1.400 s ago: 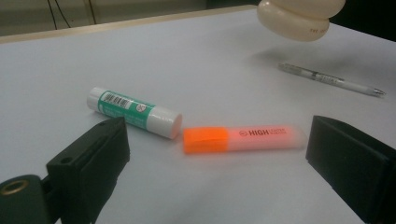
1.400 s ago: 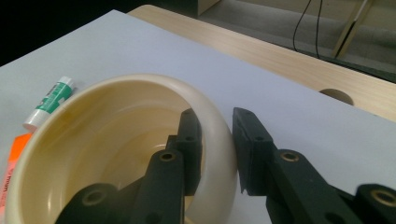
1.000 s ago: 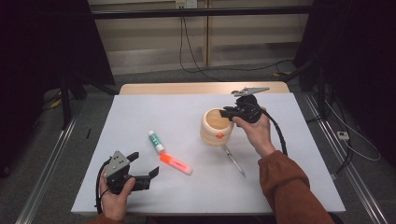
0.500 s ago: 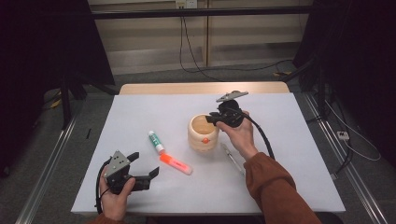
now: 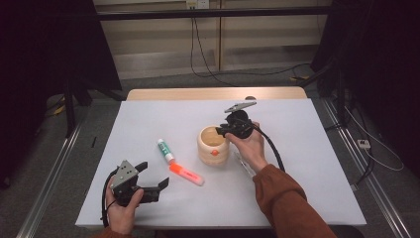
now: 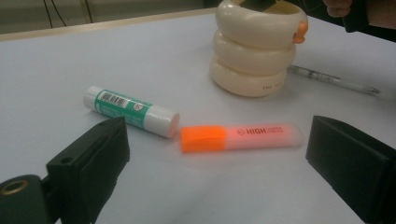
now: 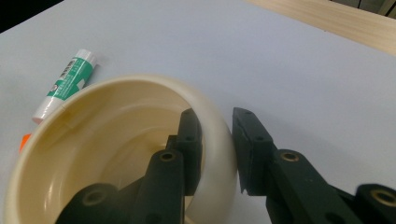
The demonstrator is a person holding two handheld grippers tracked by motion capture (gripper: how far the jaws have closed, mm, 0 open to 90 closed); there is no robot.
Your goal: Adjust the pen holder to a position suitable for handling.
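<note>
Dragged leftward since a second ago, the cream pot (image 5: 213, 146) now stands nearer the middle of the white table (image 5: 307, 163), and the right gripper (image 5: 229, 132) has travelled with it. That gripper's jaws are narrowed on the pot's right-hand rim, one jaw inside the bowl and one outside, as the right gripper view shows with the wall (image 7: 219, 154) pinched between them. The pot stands upright, an orange knob on its near side. Just right of the pot, close under the person's right hand (image 5: 250, 148), a clear pen (image 6: 334, 80) lies on the table; it has stayed where it was while the pot slid away from it.

At the near left the left gripper (image 5: 151, 181) has not shifted: it rests low in the person's left hand, jaws spread wide and holding nothing. Between those jaws in the left gripper view lies an orange highlighter (image 6: 240, 137), cap to the left, apart from both. Just left of and beyond it lies a green and white glue stick (image 6: 131, 111), its end close to the highlighter's cap.
</note>
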